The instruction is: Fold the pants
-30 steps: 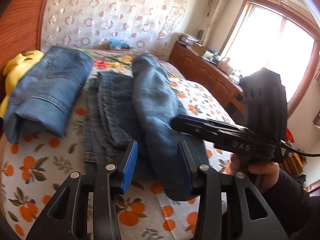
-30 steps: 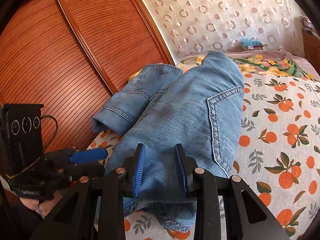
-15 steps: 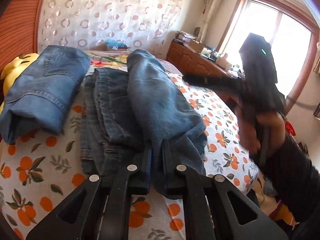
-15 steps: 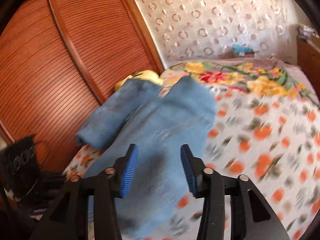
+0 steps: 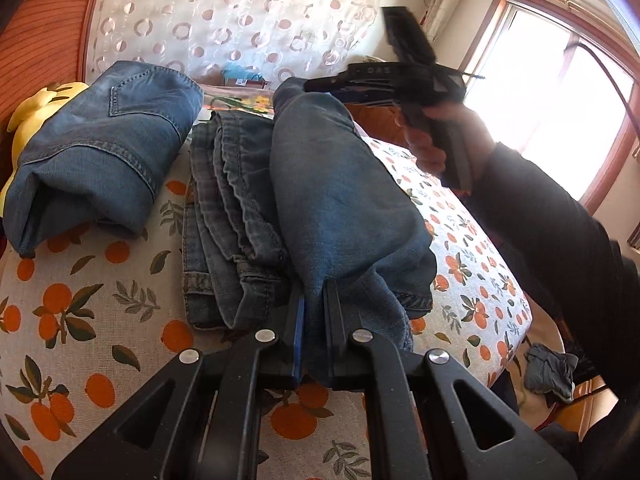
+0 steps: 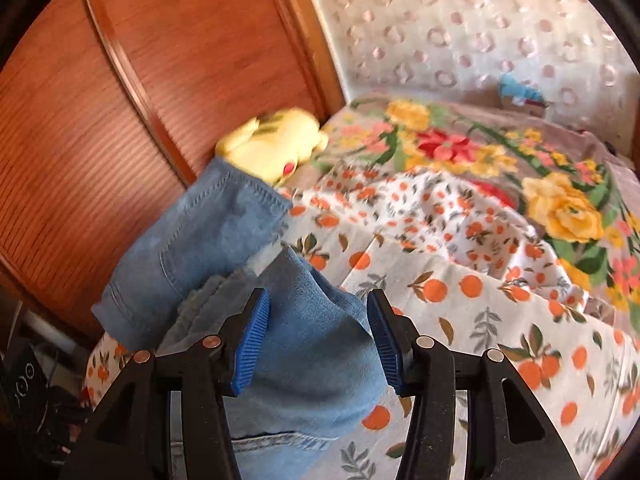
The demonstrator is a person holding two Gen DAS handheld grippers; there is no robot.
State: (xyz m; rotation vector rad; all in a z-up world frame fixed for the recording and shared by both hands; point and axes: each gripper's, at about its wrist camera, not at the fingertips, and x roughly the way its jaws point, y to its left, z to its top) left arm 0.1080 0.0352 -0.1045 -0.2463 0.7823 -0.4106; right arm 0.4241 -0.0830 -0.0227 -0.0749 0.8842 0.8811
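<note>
A long folded pair of blue jeans lies lengthwise on the orange-print bedsheet. My left gripper is shut on its near end, with denim pinched between the blue pads. In the left wrist view a hand holds my right gripper in the air over the far end of these jeans. In the right wrist view the right gripper has its jaws apart and opening. The blue jeans show in the gap below, and the pads do not press on them.
A darker stack of jeans lies just left of the held pair. Left of that are a folded pair and a yellow plush toy. A wooden wardrobe flanks the bed. A floral blanket covers the far end. Clothing lies on the floor.
My left gripper closed on the near end of the jeans. The right gripper let go of the denim, opened wider and swung up and away toward the far end of the bed.
</note>
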